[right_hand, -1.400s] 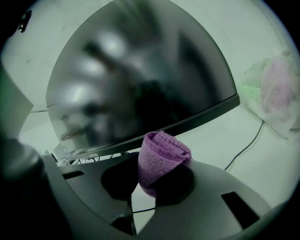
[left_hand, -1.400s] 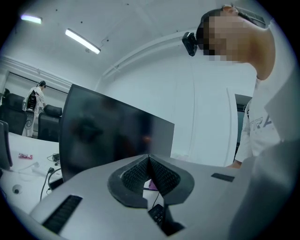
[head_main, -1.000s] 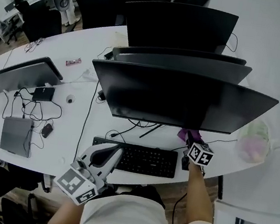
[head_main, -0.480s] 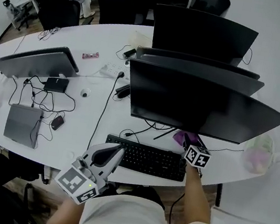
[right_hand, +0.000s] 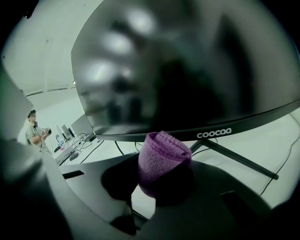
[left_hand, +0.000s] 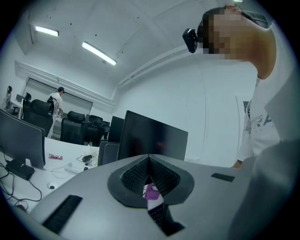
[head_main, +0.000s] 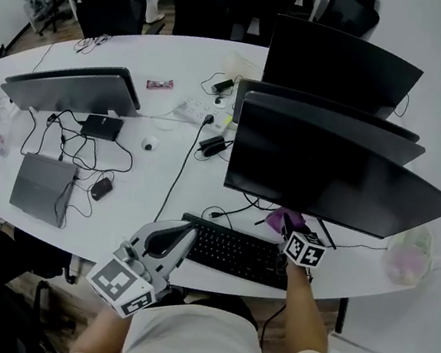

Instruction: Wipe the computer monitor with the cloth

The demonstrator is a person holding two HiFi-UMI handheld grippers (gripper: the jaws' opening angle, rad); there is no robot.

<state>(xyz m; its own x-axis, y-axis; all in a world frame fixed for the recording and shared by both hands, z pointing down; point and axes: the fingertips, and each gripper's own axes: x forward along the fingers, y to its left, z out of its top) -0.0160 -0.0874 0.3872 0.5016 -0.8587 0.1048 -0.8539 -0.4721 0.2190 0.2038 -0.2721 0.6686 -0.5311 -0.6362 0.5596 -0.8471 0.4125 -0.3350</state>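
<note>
Head view overhead; gripper views toward monitor point(head_main: 329, 177)

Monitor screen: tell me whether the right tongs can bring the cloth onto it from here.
Probably yes: the right tongs, shut on the purple cloth, sit close to the monitor near its lower edge, with nothing visible between them.

White curved desk point(head_main: 138, 191), black office chairs point(head_main: 201, 2) behind; strip lights point(left_hand: 98, 53) on white ceiling.

Left gripper point(head_main: 187, 235) closed; right gripper point(head_main: 288, 227) clamped.
</note>
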